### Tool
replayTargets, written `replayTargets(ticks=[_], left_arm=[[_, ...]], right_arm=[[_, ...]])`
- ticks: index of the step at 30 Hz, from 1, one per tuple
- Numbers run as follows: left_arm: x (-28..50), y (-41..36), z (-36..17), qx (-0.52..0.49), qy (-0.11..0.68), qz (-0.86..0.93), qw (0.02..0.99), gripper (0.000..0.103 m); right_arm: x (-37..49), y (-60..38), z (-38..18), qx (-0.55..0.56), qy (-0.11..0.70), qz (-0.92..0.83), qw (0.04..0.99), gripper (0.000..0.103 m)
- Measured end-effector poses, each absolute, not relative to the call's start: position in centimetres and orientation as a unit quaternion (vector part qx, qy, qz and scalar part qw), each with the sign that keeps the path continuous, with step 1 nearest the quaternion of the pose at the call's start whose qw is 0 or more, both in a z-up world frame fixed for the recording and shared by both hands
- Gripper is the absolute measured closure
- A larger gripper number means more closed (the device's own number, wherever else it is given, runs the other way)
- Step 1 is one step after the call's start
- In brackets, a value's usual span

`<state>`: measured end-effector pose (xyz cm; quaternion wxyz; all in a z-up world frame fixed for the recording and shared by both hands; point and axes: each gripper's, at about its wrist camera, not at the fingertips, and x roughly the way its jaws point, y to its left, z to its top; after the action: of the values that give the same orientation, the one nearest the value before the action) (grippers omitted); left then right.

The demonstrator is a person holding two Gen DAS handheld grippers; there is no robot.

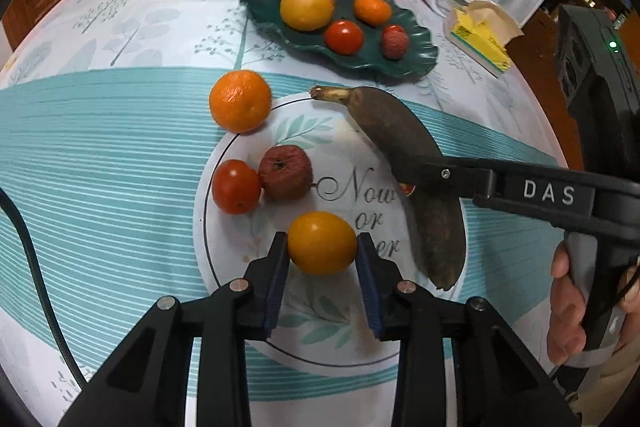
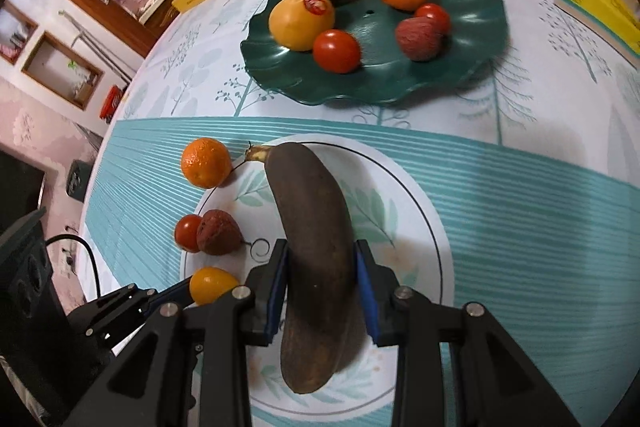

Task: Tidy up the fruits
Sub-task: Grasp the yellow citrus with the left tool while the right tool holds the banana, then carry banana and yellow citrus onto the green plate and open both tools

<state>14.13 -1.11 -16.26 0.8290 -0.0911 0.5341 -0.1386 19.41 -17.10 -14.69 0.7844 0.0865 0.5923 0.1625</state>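
My left gripper (image 1: pixel 322 247) pinches the yellow fruit (image 1: pixel 322 242); right gripper (image 2: pixel 322 267) clamps the blackened banana (image 2: pixel 316 259); next, I carry both to the green dish (image 2: pixel 472 67).

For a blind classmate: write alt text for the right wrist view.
The right gripper clamps a blackened banana over a white round mat. To its left, the left gripper holds a small yellow fruit. Beyond, a green plate holds more fruit.

Even warm indoor light, fairly bright — soft short shadows under fruit. Slight glare on the glossy dark green scalloped plate (image 2: pixel 472 67). Strong fisheye bending, black vignette at corners — centre sharp, background clutter soft.
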Motion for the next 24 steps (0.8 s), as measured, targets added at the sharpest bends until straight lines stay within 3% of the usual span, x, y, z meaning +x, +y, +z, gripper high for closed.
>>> replayTargets(ticks=[10, 18, 24], left_arm=[[14.8, -0.6, -8.9, -0.075, 0.495, -0.169, 0.849, 0.071], [21.3, -0.8, 0.9, -0.020, 0.437, -0.182, 0.881, 0.071], [26.8, -1.9, 5.1, 0.011, 0.403, -0.186, 0.896, 0.071]], right_arm=[[18.2, -19.3, -10.9, 0.128, 0.563, 0.147, 0.803, 0.071], [21.5, -21.2, -1.6, 0.119, 0.507, 0.135, 0.843, 0.071], [26.6, -21.9, 4.8, 0.094, 0.457, 0.115, 0.877, 0.071]])
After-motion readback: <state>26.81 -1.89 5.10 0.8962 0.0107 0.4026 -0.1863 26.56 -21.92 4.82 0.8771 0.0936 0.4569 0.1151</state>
